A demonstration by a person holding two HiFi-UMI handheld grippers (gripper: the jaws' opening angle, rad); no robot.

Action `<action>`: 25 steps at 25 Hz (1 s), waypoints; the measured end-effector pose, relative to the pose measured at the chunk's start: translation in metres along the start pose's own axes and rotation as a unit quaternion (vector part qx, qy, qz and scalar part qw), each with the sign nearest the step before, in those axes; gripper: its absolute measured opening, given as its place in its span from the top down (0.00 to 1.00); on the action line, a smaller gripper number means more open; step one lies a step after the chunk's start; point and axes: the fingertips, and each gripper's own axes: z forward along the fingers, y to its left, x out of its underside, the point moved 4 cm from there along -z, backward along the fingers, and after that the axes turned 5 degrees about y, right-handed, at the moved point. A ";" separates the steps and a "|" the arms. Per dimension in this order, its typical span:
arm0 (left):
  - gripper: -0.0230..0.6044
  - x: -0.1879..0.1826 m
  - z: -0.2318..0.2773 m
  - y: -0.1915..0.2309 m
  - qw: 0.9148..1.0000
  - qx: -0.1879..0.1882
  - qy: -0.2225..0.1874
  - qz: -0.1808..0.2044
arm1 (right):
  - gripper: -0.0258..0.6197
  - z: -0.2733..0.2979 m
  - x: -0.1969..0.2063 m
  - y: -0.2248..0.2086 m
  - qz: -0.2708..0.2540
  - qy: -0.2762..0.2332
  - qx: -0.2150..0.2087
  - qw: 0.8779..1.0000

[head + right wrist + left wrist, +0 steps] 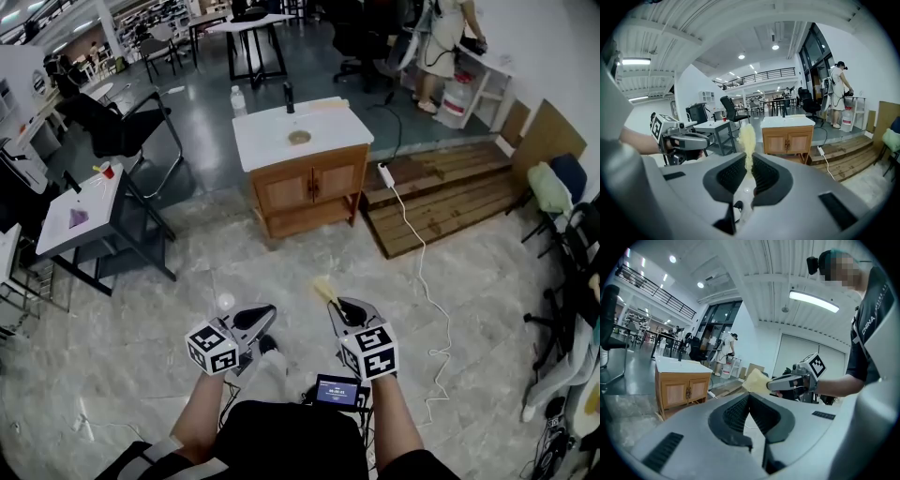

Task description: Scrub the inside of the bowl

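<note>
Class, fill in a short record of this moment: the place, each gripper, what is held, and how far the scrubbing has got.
Place: large indoor hall
Left gripper: shut, empty
Right gripper: shut on a yellow sponge
Cabinet: wooden, white top, ahead of the person, well apart from both grippers
Bowl: perhaps the small round thing on the cabinet top; too small to be sure
Scrubbing: not yet begun
</note>
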 end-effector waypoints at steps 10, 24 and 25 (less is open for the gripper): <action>0.96 -0.012 0.027 0.078 0.999 -0.005 -0.006 -0.036 | 0.90 0.053 -0.031 -0.030 -0.002 0.024 0.009 1.000; 0.96 -0.072 0.081 0.239 1.000 0.026 0.002 -0.018 | 0.90 0.182 -0.134 -0.085 -0.014 0.035 0.046 0.998; 0.96 -0.076 0.083 0.247 0.999 0.029 0.004 -0.013 | 0.90 0.189 -0.140 -0.085 -0.015 0.035 0.048 0.998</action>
